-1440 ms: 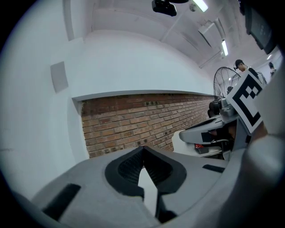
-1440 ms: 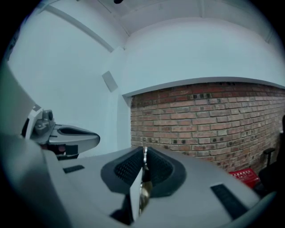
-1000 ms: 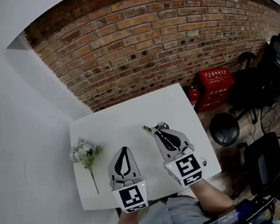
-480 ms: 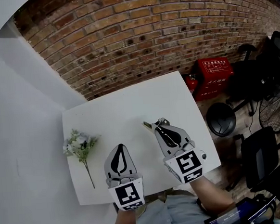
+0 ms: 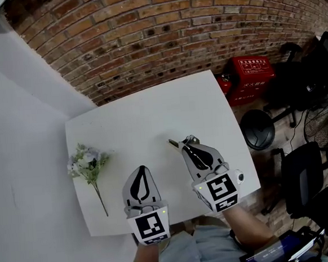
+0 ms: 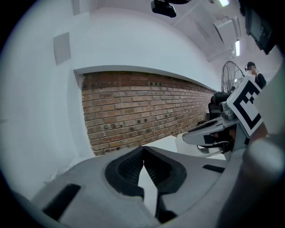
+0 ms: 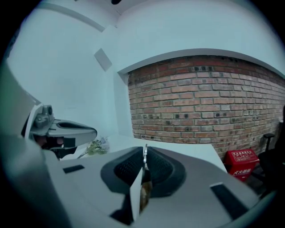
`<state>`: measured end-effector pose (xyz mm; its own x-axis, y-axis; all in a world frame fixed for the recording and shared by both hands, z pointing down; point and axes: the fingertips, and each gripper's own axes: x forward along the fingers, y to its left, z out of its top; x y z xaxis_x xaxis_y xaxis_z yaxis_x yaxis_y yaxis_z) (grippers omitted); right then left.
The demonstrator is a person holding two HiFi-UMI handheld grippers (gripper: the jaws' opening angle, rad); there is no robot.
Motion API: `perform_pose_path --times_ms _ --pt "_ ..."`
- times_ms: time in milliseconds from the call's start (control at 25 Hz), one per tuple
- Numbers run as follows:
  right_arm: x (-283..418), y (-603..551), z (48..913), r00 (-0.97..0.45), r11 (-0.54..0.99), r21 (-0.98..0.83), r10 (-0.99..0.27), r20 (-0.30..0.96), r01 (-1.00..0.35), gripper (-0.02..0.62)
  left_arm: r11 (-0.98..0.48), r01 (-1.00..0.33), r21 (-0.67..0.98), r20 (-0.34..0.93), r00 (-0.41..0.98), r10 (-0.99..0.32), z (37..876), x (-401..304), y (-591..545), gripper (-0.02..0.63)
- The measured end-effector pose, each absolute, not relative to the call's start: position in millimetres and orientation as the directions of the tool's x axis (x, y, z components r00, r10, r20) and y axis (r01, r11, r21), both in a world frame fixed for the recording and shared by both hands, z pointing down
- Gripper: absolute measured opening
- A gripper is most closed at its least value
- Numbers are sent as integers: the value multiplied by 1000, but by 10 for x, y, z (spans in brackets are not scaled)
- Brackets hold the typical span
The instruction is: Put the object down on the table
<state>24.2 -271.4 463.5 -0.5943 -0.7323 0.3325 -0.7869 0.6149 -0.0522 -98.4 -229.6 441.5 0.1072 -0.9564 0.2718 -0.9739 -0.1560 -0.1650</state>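
Two grippers are hovering over the near half of the white table in the head view, side by side and a little apart. The right gripper is pointing toward eleven o'clock and its jaws are pinching a small thin object. One pale end of the object is sticking out of the jaw tips toward ten o'clock, over the middle of the table top. In the right gripper view the jaws are pressing on both sides of this object, with a bright metal-like edge showing at the top and a brownish part lower down. What kind of thing it is, I cannot tell, and I also cannot tell if it is touching the table. The left gripper is pointing toward twelve o'clock; in the left gripper view its jaw tips are meeting and nothing is sitting between them. A bunch of flowers is lying on the table at nine o'clock from the left gripper, well apart from it, with the stem running toward five o'clock. A brick wall is standing behind the table at twelve o'clock, and a red box is sitting on the floor at two o'clock.
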Motion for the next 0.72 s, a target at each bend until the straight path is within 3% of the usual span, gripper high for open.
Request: perform_pose_path --times_ms 720 --pt "-14 -2772 5277 -557 601 -56 -696 452 -797 35 -153 -983 -104 341 109 -934 4755 -1326 -2369 9"
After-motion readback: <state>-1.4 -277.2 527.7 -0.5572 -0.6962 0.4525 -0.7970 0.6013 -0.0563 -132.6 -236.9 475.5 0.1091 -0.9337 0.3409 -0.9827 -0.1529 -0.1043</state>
